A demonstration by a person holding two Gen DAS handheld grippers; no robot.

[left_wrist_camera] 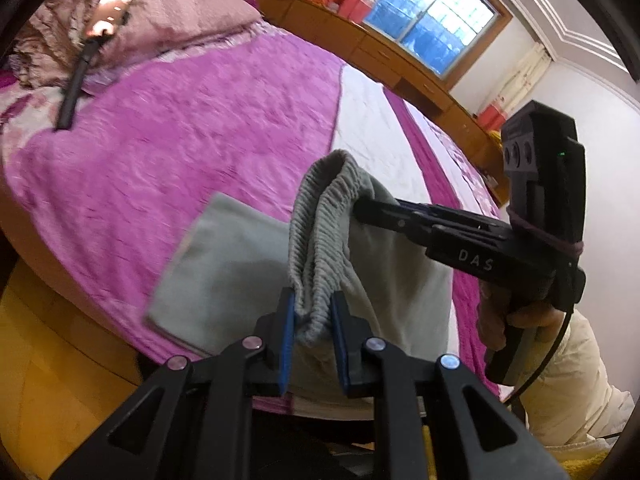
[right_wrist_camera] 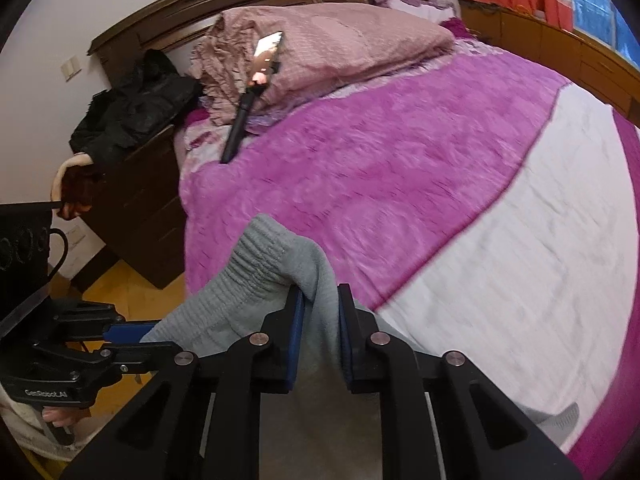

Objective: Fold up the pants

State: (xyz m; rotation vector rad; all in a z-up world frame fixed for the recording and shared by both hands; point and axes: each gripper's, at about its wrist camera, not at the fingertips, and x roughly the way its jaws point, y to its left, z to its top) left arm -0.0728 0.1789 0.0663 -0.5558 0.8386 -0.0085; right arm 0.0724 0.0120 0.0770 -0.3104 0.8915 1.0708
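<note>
The left gripper [left_wrist_camera: 313, 320] has its jaws pinching the ribbed elastic waistband [left_wrist_camera: 316, 236] of the grey pants [left_wrist_camera: 224, 256] at one end, the blue pads [left_wrist_camera: 286, 344] pressed into bunched cloth. The right gripper [right_wrist_camera: 320, 320] pinches the same waistband a little further along; in the left wrist view its narrow black fingers clamp the band from the right side, jaws nearly together on the fabric.

Between the two grips the waistband stands up in a slack hump above the bed [left_wrist_camera: 192, 128], while the rest of the pants trails down onto the purple and white quilt [right_wrist_camera: 500, 264], with a flat grey panel lying to the left near the bed's edge.

The step in hand looks like carrying the waist end over to lay it on the leg end. To do it well, both grippers should rise together and keep level, so neither side drags ahead. Drawing them slightly apart would take out the hump and give a straight fold line. The cloth left on the bed should stay put, so the carry wants to be slow and low enough not to pull it along. The bunched hold in the left jaws may slip or release unevenly; letting go only once the band lies flat on the layer beneath would guard against that.

A phone on a stick [right_wrist_camera: 256, 80] rests against the pillow [right_wrist_camera: 352, 44], well apart from the work.
</note>
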